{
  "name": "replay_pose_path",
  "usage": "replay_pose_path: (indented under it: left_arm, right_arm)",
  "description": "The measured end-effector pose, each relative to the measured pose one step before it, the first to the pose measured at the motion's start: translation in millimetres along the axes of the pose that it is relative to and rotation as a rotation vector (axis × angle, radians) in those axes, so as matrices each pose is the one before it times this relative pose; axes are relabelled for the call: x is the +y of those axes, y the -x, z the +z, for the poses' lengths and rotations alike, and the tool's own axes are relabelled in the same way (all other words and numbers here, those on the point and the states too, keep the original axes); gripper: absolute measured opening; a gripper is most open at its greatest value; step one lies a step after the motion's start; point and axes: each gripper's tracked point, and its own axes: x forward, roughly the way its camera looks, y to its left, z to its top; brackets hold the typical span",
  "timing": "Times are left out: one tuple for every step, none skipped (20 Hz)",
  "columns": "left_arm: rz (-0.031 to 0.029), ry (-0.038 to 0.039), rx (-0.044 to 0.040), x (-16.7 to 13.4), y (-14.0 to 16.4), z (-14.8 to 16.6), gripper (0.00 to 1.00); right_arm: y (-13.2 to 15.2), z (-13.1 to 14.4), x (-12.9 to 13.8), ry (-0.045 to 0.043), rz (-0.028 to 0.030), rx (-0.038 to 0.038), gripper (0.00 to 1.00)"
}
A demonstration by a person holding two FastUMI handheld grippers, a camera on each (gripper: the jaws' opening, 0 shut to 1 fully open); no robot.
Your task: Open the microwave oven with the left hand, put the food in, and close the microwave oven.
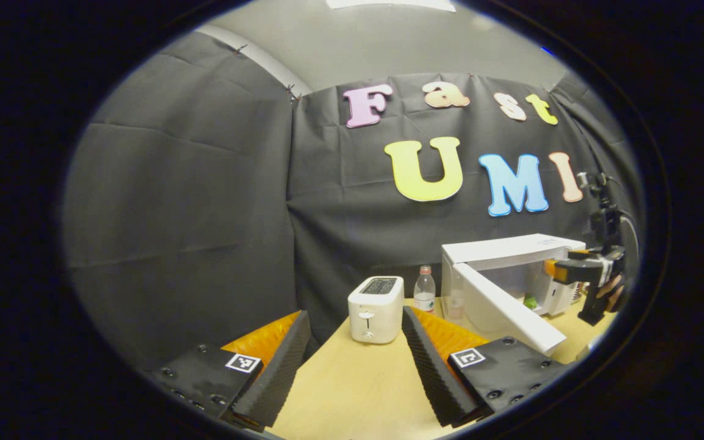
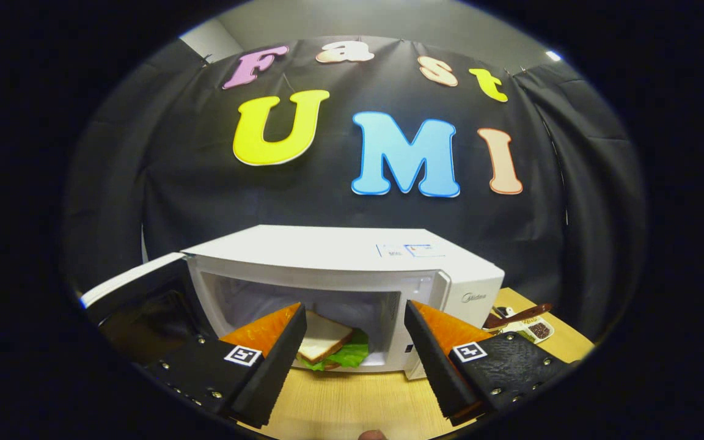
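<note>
The white microwave [image 2: 340, 250] stands on the wooden table with its door [image 2: 129, 281] swung open to the left. A sandwich [image 2: 327, 345] with bread and green lettuce lies inside the cavity near the front. My right gripper [image 2: 352, 342] is open just in front of the opening, nothing between its fingers. In the left gripper view the microwave [image 1: 511, 250] is at the far right with its door [image 1: 505, 311] open toward me, and the right gripper [image 1: 578, 269] in a hand hangs before it. My left gripper [image 1: 355, 354] is open, well away, aimed at a toaster.
A white toaster [image 1: 376, 308] and a small water bottle [image 1: 425, 289] stand on the table [image 1: 352, 391] left of the microwave. A small dish with a brown spoon [image 2: 523, 324] lies to the right of the microwave. Black cloth walls close the booth.
</note>
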Motion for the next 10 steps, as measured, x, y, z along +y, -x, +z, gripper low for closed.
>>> replay_pose_path:
  left_arm:
    - [0.00181, 0.00143, 0.00569, -2.69, -0.75, -4.10, 1.00]
    - [0.00034, 0.00440, 0.00326, -1.97, -1.55, -1.01, 0.96]
    - [-0.00227, 0.00562, 0.00232, -2.30, 0.27, -0.64, 0.93]
    - [0.00207, 0.00426, 0.01009, -3.01, -1.86, -7.57, 0.94]
    - [0.00085, 0.00332, 0.01127, -2.12, -1.52, -4.42, 0.96]
    - [-0.00265, 0.00276, 0.00725, -2.93, -0.17, -2.96, 0.97]
    - [-0.00100, -0.00304, 0.00519, -2.88, 1.39, -3.63, 0.97]
    - [0.00103, -0.00604, 0.00141, -1.32, 1.63, -3.91, 0.97]
    - [0.00070, -0.00436, 0.00300, -1.33, 1.41, -2.15, 0.97]
    - [-0.00864, 0.00156, 0.00787, -4.75, 2.22, -7.25, 0.97]
  right_arm:
    - [13.93, 5.96, -4.71, 0.00548, 0.01640, -0.01212, 0.98]
    - [13.15, 7.89, -2.65, 0.00608, 0.01148, -0.01419, 0.98]
    - [12.25, 7.14, -3.89, 0.00606, 0.00842, -0.01280, 0.98]
    - [11.06, 4.46, -3.97, 0.00031, 0.00272, -0.00787, 0.98]
    - [10.23, 5.60, -3.62, -0.00728, 0.00371, -0.00830, 0.98]
    - [9.12, 5.74, -3.57, -0.01311, -0.00082, -0.01087, 0.98]
    - [8.16, 6.32, -3.57, -0.00719, 0.00274, -0.01462, 0.98]
    - [5.49, 5.33, -4.32, 0.00321, 0.00054, -0.01002, 0.98]
    - [6.51, 4.09, -5.64, 0.00957, 0.00043, -0.00649, 0.98]
    - [5.22, 4.53, -5.02, 0.00805, 0.00101, -0.00376, 0.98]
